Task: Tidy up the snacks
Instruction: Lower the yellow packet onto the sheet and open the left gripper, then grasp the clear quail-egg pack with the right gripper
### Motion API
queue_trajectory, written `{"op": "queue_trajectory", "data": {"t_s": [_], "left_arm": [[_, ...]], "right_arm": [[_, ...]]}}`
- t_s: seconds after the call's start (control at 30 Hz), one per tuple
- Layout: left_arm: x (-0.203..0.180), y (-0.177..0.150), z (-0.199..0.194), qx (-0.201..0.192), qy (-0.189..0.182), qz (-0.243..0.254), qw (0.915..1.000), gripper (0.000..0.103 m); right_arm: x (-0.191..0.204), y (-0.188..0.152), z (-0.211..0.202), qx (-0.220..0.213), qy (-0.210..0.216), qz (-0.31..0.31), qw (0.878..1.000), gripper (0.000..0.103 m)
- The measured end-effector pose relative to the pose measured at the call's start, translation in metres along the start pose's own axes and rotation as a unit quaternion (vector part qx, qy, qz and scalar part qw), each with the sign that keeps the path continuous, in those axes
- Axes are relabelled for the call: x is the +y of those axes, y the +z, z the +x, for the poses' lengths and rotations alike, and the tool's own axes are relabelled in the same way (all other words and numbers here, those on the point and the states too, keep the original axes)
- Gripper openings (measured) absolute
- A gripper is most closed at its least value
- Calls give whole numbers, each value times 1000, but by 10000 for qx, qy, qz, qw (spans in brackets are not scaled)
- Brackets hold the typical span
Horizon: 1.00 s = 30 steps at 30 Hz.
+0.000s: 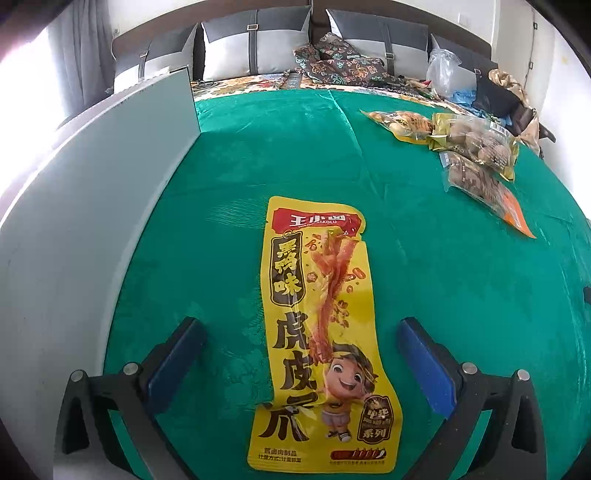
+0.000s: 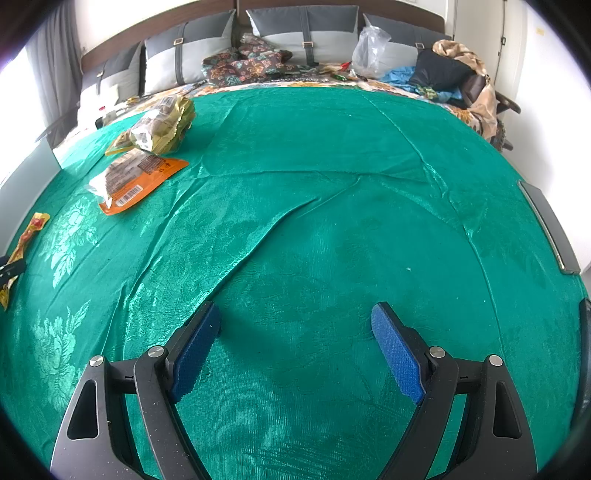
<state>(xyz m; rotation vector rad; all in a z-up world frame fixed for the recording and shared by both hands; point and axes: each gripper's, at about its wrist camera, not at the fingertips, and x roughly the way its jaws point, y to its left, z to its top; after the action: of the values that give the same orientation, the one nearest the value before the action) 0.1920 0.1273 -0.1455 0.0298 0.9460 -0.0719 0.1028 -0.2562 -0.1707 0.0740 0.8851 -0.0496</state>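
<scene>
1. Under the left tool (image 1: 301,328), in the left wrist view only, a long yellow snack packet (image 1: 321,332) lies flat on the green bedspread (image 1: 443,277), printed face up, running lengthwise away from the camera.
2. Left tool state: jaws wide apart, holding nothing. The packet's lower half sits between the two blue pads (image 1: 424,365), clear of both; its top end extends beyond the fingertips.
3. Right tool (image 2: 295,321) state: jaws wide apart, holding nothing. Only bare green bedspread (image 2: 314,221) lies between its pads.
4. A grey panel (image 1: 92,184) stands along the left side in the left wrist view, close to the left finger; the right wrist view shows only a sliver of it at its left edge.
5. A pile of snack bags (image 1: 465,147), with an orange-trimmed bag (image 1: 491,192) nearest, lies far right in the left wrist view, well apart from the packet. The right wrist view shows the same pile (image 2: 162,122) and orange-trimmed bag (image 2: 136,177) at upper left, far from the right tool.
6. The right wrist view alone shows a dark grey edge (image 2: 550,229) at the right border.
7. Open bedspread, creased, stretches ahead of the right tool up to the pillows (image 2: 303,29).
</scene>
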Motion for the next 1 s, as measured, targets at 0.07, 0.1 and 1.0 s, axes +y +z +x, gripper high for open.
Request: {"op": "queue_trajectory", "data": {"t_s": [0.07, 0.1, 1.0], "left_arm": [[0, 0, 0, 0, -1, -3, 10000, 103], [0, 0, 1, 1, -1, -2, 10000, 103], [1, 0, 0, 1, -5, -18, 10000, 103]], "right_arm": [[1, 0, 0, 0, 0, 0, 10000, 87], [0, 0, 0, 0, -1, -1, 10000, 87], [177, 208, 72, 177, 709, -2120, 9745, 87]]}}
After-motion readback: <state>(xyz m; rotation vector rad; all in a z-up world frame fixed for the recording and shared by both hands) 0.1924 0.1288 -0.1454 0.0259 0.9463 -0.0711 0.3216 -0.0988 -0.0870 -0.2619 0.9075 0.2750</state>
